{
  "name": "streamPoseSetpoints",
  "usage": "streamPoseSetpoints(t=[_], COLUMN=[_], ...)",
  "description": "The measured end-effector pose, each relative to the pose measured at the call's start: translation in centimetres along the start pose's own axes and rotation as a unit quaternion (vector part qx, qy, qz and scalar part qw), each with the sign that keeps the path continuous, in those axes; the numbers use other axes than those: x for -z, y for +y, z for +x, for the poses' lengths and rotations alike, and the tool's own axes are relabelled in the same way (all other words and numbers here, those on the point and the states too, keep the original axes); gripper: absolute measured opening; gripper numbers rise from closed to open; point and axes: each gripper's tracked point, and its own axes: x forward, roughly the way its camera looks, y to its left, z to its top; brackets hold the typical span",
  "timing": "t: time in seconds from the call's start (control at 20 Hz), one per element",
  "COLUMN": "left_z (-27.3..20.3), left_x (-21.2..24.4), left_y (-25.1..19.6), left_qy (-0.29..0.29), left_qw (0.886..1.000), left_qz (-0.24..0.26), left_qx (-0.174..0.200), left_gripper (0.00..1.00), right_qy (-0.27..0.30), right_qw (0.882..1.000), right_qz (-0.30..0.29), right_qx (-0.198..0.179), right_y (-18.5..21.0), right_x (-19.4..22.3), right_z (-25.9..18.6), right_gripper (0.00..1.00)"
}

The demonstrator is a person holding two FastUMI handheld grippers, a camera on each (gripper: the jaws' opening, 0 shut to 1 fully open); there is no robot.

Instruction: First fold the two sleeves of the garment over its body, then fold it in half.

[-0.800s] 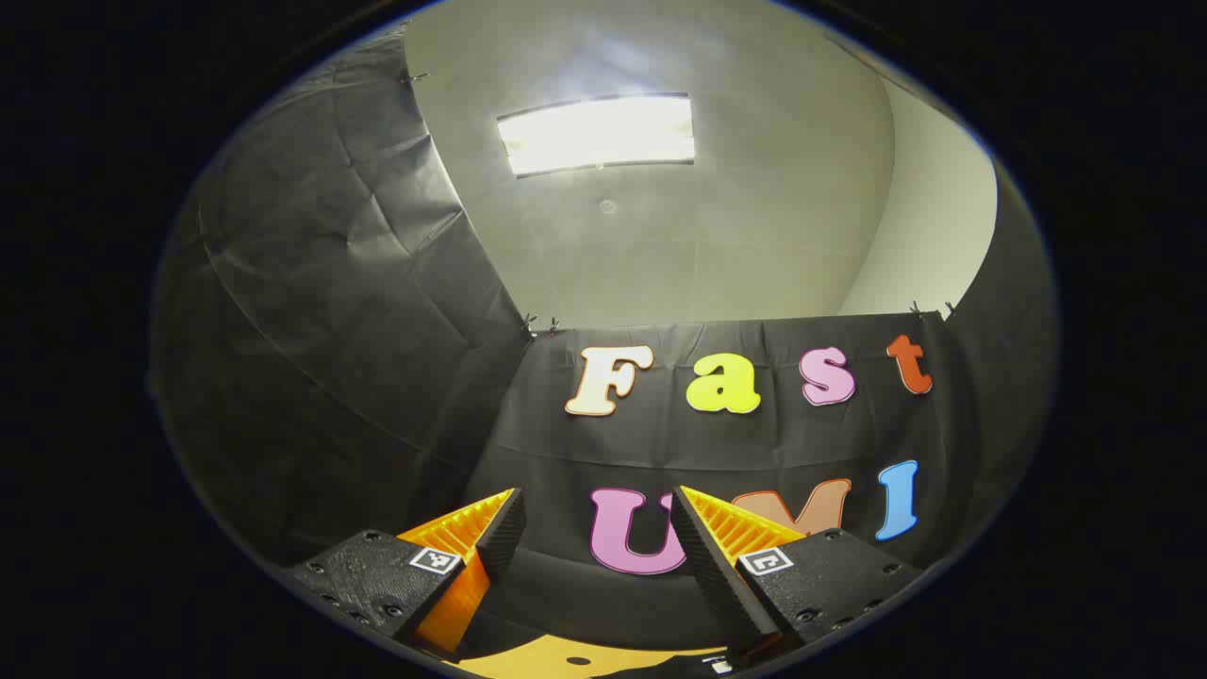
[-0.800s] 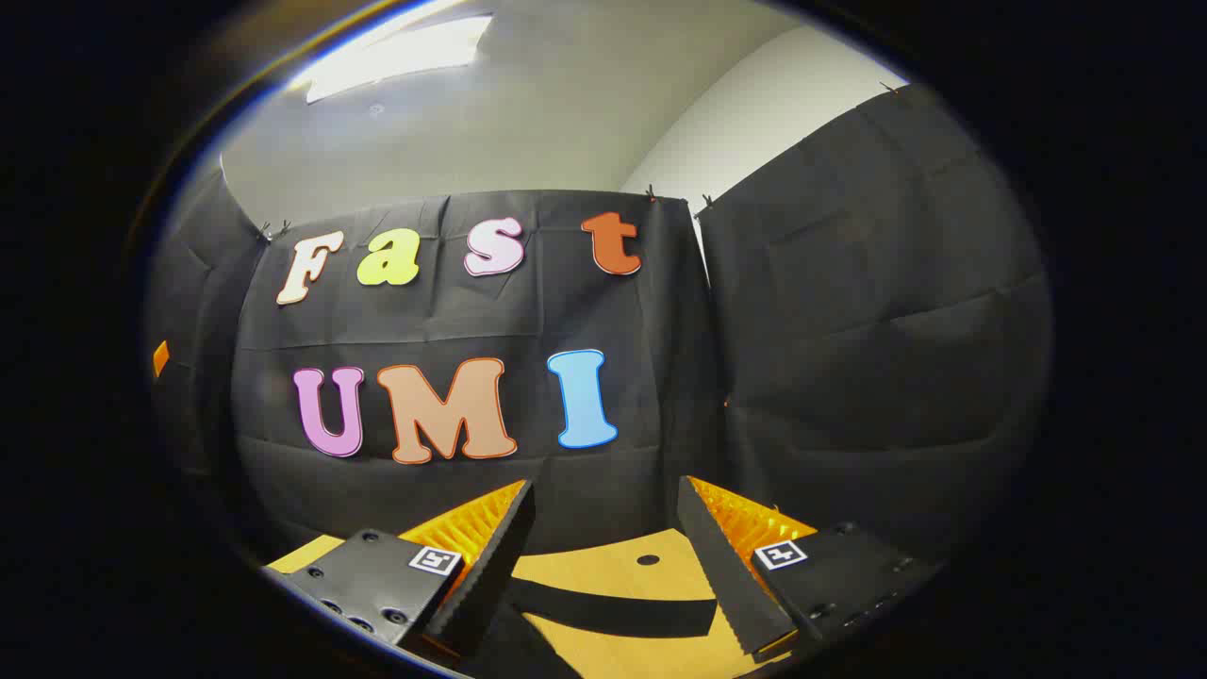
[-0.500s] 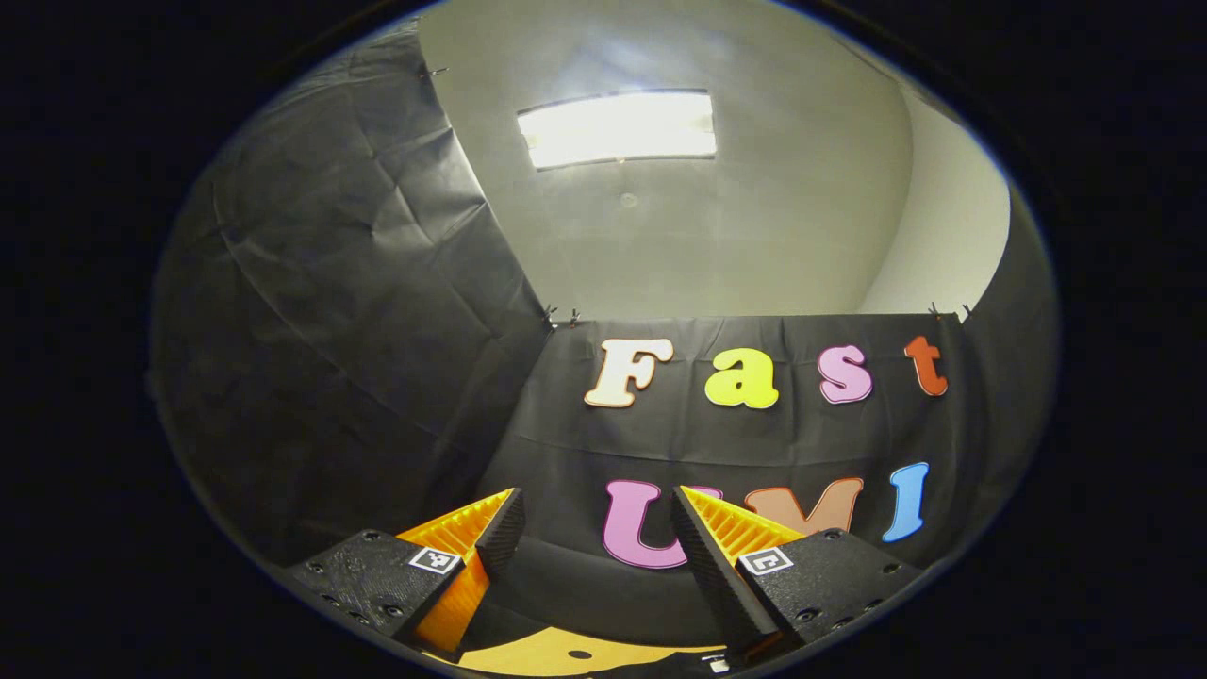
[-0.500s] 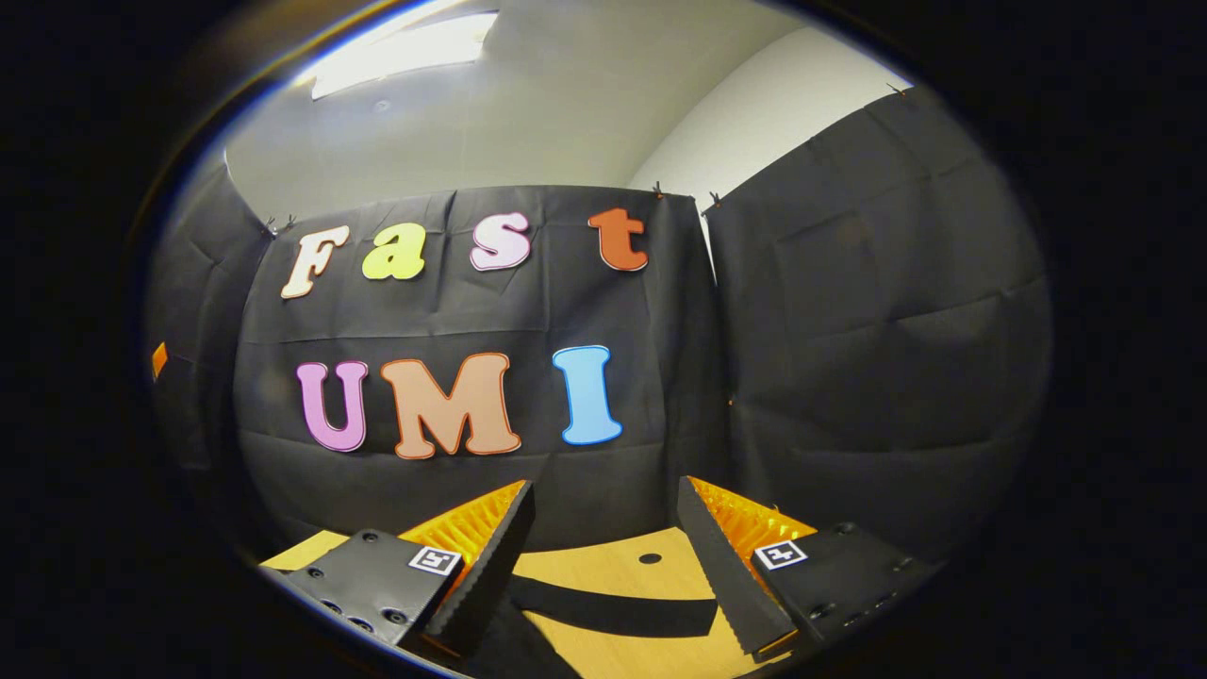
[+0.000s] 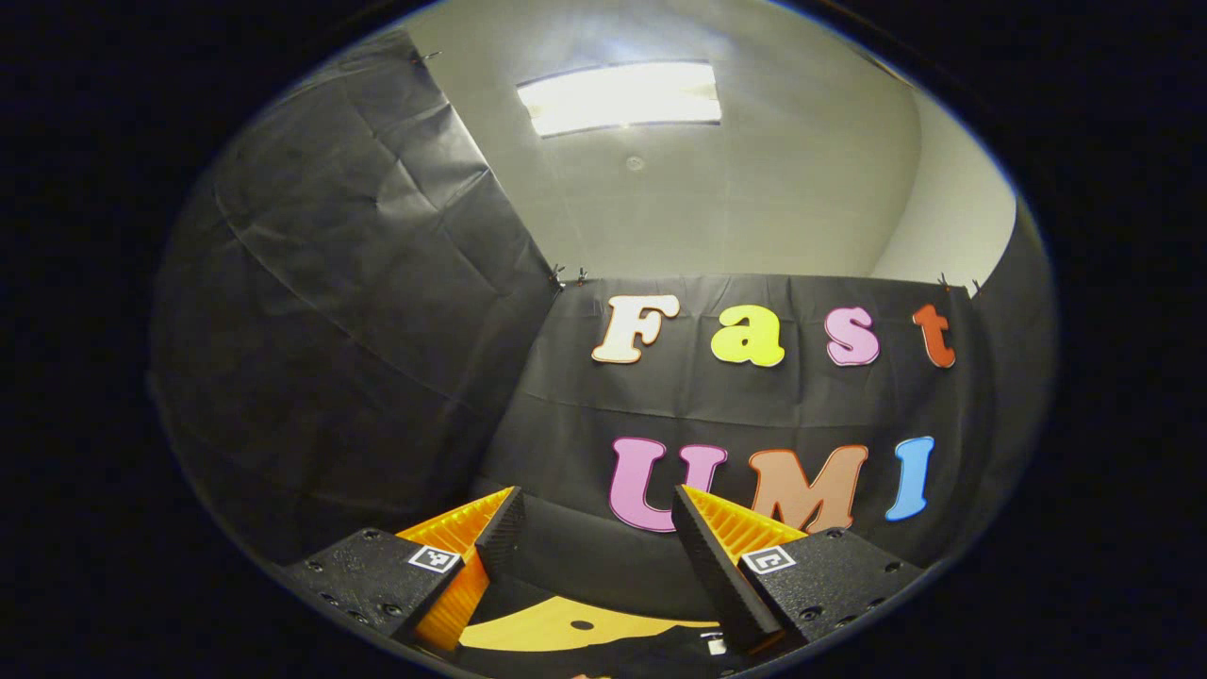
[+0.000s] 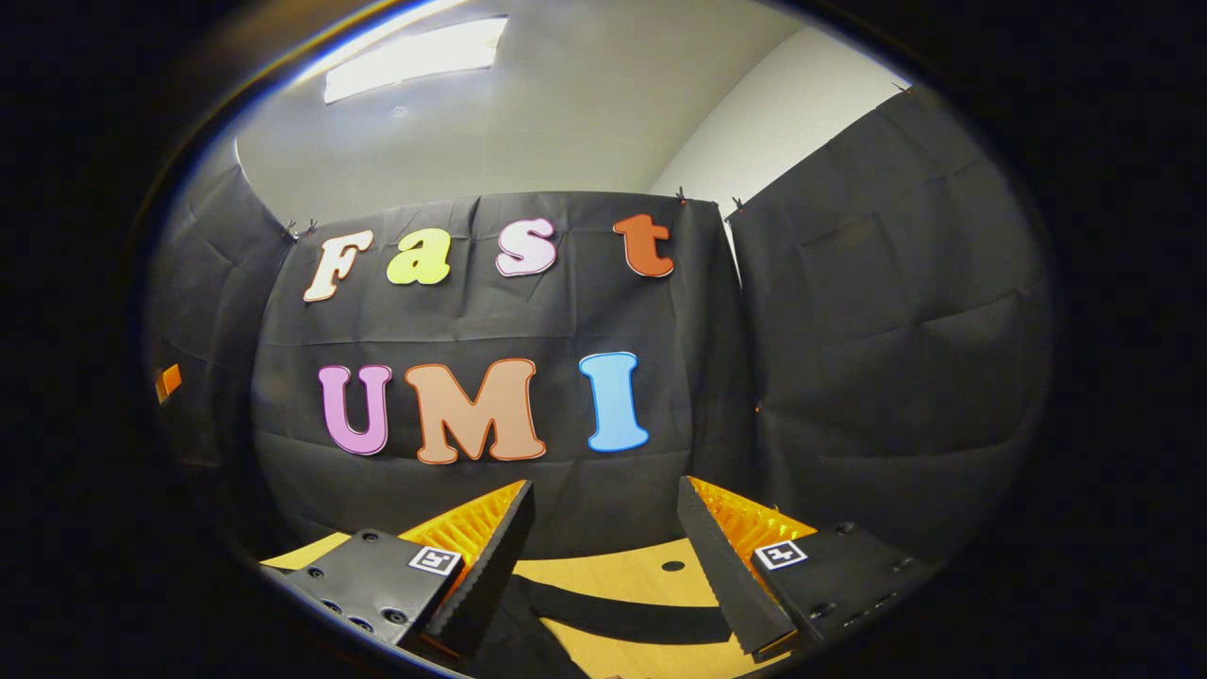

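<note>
My left gripper (image 5: 596, 505) points up toward the booth's back wall, open, with nothing between its orange-and-black fingers (image 5: 717, 556). Below it, a dark garment (image 5: 613, 655) with a small white tag lies on the yellow table (image 5: 556, 624) at the bottom edge of the left gripper view. My right gripper (image 6: 603, 490) is also open and empty, held above the table (image 6: 622, 580). In the right gripper view, a dark band of the garment (image 6: 622, 622) crosses the tabletop under the fingers; most of it is hidden.
Black cloth walls close the booth behind and on both sides. A ceiling light (image 5: 618, 94) glows overhead. The tabletop has a small round hole (image 6: 672, 566). A small orange piece (image 6: 168, 380) shows at the far left of the right gripper view.
The left gripper has tipped downward, so more of the table and the dark garment shows below it. The right gripper has turned slightly left. Both stay open.
</note>
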Motion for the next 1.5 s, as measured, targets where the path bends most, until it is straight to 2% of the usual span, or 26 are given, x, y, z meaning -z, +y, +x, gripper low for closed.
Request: streamPoseSetpoints(t=[0.25,0.65,1.05,1.25,1.5], left_z=[-0.3,-0.1,-0.8,-1.2,-1.3], left_x=[0.9,-0.5,-0.8,0.0,-0.3], left_y=[-0.8,-0.5,1.7,2.8,3.9], left_qy=[0.017,-0.002,-0.003,0.006,0.013], left_qw=[1.000,0.999,0.998,0.996,0.991], left_qz=[0.017,0.037,0.056,0.061,0.089], left_qx=[0.011,0.004,-0.034,-0.059,-0.102], left_gripper=[0.91,0.91,0.91,0.91,0.91], right_qy=[0.003,-0.002,0.030,0.048,0.075], right_qw=[1.000,1.000,0.999,0.999,0.997], right_qz=[0.001,0.010,0.012,0.018,0.022], right_qx=[-0.012,-0.016,-0.014,-0.001,0.028], right_y=[0.5,0.4,-0.6,-2.2,-5.7], right_x=[-0.2,-0.4,1.8,3.3,6.6], right_z=[1.0,2.7,4.2,5.6,8.8], right_gripper=[0.97,0.96,0.97,0.97,0.97])
